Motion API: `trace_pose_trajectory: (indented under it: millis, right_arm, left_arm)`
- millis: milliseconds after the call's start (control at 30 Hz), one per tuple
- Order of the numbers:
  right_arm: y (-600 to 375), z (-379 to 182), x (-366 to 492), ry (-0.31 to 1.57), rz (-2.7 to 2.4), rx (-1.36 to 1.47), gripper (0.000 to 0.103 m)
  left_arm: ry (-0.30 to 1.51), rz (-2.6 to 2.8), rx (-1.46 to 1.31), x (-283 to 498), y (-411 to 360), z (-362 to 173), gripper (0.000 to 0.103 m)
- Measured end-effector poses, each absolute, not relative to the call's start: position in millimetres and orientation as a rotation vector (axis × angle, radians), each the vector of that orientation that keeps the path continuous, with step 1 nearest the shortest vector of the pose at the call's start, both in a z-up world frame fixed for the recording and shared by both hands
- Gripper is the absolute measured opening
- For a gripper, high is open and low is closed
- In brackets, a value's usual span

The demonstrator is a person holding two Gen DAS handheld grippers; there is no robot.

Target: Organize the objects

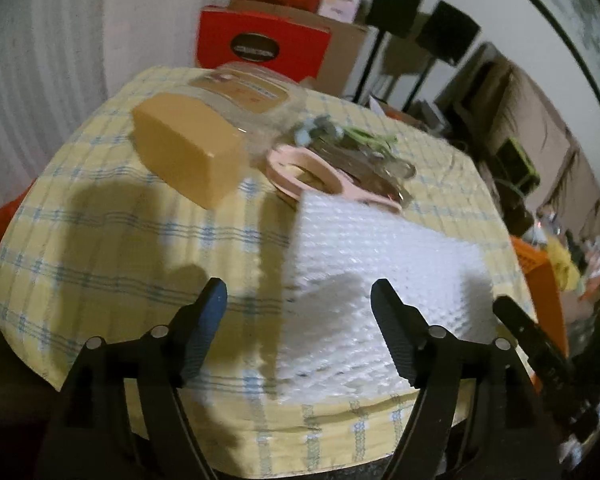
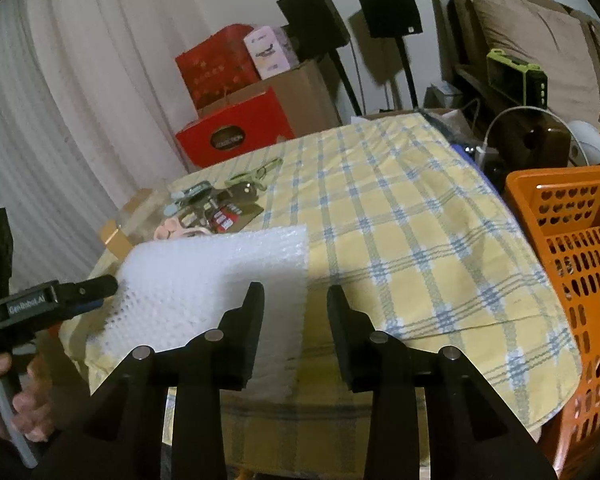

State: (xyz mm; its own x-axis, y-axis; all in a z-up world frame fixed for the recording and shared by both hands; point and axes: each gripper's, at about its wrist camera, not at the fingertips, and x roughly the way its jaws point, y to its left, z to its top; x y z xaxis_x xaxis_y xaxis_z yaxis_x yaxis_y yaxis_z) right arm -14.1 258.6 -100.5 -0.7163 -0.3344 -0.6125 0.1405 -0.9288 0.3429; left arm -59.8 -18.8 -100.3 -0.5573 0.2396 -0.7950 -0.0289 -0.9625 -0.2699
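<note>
My left gripper hangs released above the bubble wrap on the checked cloth, nothing between its fingers. My right gripper is parted over the sheet's edge; whether a pad touches is unclear. Small items beyond blur.

Far ahead of my left jaws the small clutter behind the pink scissors is too blurred to name. The bubble wrap hides the worktop beneath it. My orange basket is cut off right of my right jaws.
</note>
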Motion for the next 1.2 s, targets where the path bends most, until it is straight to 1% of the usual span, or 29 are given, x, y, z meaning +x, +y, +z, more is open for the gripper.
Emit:
trace_pose_trajectory:
  millis: [133,333,533,733,767,833,867,900,1000,1067,1100,1167,1200]
  right_arm:
    - [248,-106,-15,-0.368,-2.633,1.049,0.034]
    - [237,-104,-9,-0.308,-2.615,1.011,0.035]
    - [240,-100,-5,-0.352,-2.600,0.966,0.035]
    - [239,-98,-5,-0.415,-2.550,0.957,0.035]
    - [239,-97,-5,-0.415,-2.547,0.955,0.036]
    - [238,-97,-3,-0.393,-2.561,0.953,0.042]
    - [237,-97,-3,-0.362,-2.585,0.958,0.047]
    - [234,-98,-3,-0.319,-2.609,0.970,0.049]
    - [232,-104,-7,-0.297,-2.613,0.998,0.049]
    - [234,-104,-7,-0.312,-2.610,0.997,0.049]
    - [236,-104,-8,-0.323,-2.610,0.991,0.051]
    - [239,-103,-8,-0.340,-2.613,0.987,0.056]
    - [241,-102,-7,-0.355,-2.618,0.980,0.056]
  left_arm:
    - [-0.359,2.503,-1.341,-55,-6,-102,0.071]
    - [-0.424,2.439,-1.300,-53,-10,-95,0.067]
    - [-0.446,2.348,-1.260,-50,-4,-84,0.067]
    - [-0.358,2.364,-1.258,-43,13,-82,0.067]
    - [-0.362,2.360,-1.256,-42,13,-82,0.067]
    - [-0.380,2.344,-1.235,-42,12,-82,0.067]
    - [-0.396,2.335,-1.226,-41,10,-81,0.067]
    - [-0.416,2.333,-1.223,-42,7,-81,0.066]
    - [-0.426,2.348,-1.246,-46,0,-83,0.056]
    - [-0.416,2.351,-1.262,-48,-2,-86,0.046]
    - [-0.422,2.338,-1.271,-48,-3,-88,0.043]
    - [-0.452,2.293,-1.283,-48,-4,-92,0.033]
    - [-0.472,2.269,-1.285,-49,-5,-93,0.030]
